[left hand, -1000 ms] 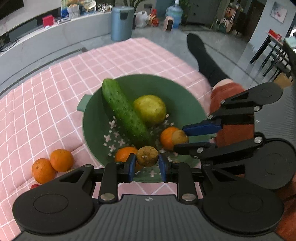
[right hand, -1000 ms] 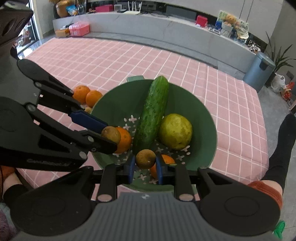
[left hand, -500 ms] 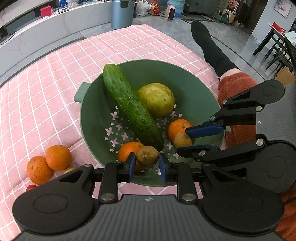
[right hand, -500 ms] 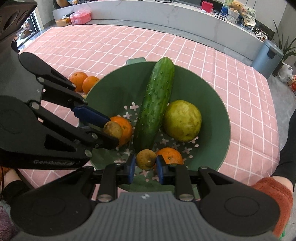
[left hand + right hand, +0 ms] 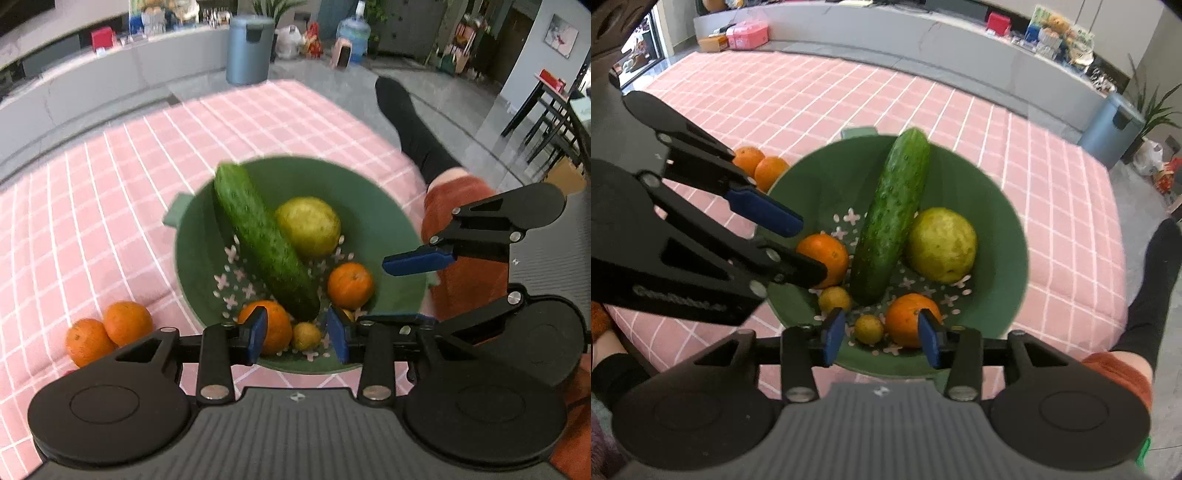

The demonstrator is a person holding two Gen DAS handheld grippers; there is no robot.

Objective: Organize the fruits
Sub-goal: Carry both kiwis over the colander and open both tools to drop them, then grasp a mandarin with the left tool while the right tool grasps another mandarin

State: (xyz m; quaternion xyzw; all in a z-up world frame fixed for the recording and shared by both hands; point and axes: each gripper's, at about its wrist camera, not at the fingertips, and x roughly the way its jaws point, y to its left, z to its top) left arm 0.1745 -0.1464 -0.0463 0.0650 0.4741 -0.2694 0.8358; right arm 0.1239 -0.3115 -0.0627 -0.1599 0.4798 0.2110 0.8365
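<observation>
We hold both tongs released above the near rim of the green colander, which sits on the pink checked cloth.

Our left tongs stand spread, and a small yellowish-brown fruit lies loose on the colander floor between their blue pads, touching neither. Just ahead to the left sits an orange; straight ahead lies the cucumber, with a yellow-green round fruit beyond it to the right.

Our right tongs are likewise spread, with a second small yellowish fruit lying free between their pads and another orange just beside the right pad. Two more oranges rest together on the cloth, outside the colander, left of our left tongs.
</observation>
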